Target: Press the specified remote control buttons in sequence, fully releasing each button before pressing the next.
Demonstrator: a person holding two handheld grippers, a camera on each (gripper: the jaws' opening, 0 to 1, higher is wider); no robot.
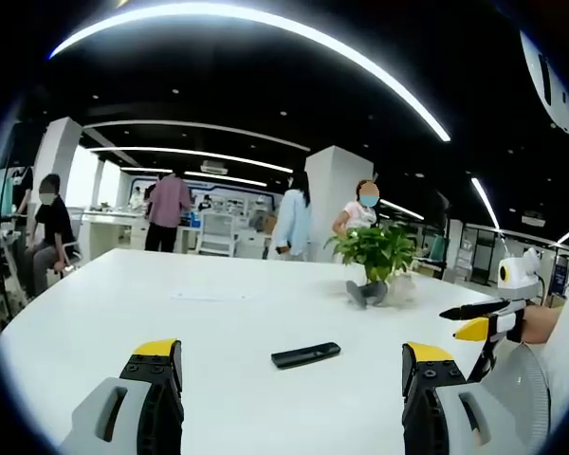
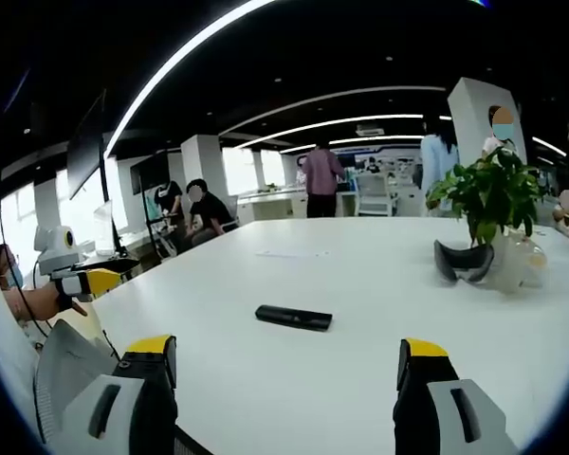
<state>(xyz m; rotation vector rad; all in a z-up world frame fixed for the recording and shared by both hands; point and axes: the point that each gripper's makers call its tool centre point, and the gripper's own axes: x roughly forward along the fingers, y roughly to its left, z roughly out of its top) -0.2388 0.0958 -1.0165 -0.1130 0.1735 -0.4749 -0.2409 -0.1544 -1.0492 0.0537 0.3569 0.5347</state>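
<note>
A slim black remote control (image 1: 305, 354) lies flat on the white table (image 1: 123, 303), a short way ahead of my left gripper (image 1: 291, 365), whose yellow-tipped jaws stand wide apart with nothing between them. In the right gripper view the same remote (image 2: 294, 317) lies ahead, slightly left of centre, and my right gripper (image 2: 280, 365) is also open and holds nothing. Neither gripper touches the remote. The right gripper (image 1: 467, 320) reaches into the left gripper view from the right edge. The left gripper (image 2: 95, 280) shows at the left edge of the right gripper view.
A potted green plant (image 1: 379, 251) stands farther back on the table, with a dark curved object (image 2: 465, 261) at its base. A sheet of paper (image 1: 209, 297) lies flat beyond the remote. Several people stand or sit past the table's far edge.
</note>
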